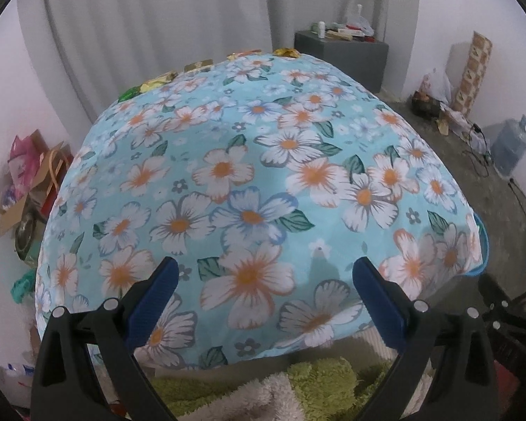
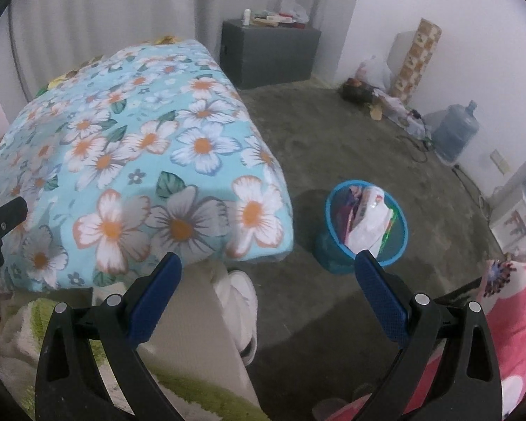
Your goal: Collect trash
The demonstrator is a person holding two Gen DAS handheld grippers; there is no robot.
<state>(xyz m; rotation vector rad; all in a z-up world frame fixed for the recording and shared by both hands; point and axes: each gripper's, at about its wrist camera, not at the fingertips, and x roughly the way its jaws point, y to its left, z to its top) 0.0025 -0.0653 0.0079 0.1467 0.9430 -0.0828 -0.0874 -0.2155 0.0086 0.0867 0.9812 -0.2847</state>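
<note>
Soft, dim indoor light — fisheye bending at edges, slight blur throughout.

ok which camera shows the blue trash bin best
The right wrist view: the blue trash bin stands on the floor to the right of the floral-covered table, its open top showing wrappers inside. The left wrist view catches only a sliver of its blue rim behind the cloth's right edge.

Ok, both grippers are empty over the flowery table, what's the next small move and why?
Probably reach the left gripper forward across the floral cloth toward the wrappers along its far edge. Both grippers are open and empty, that litter lies beyond the fingers, and the blue bin on the floor already holds trash, ready for more.
</note>
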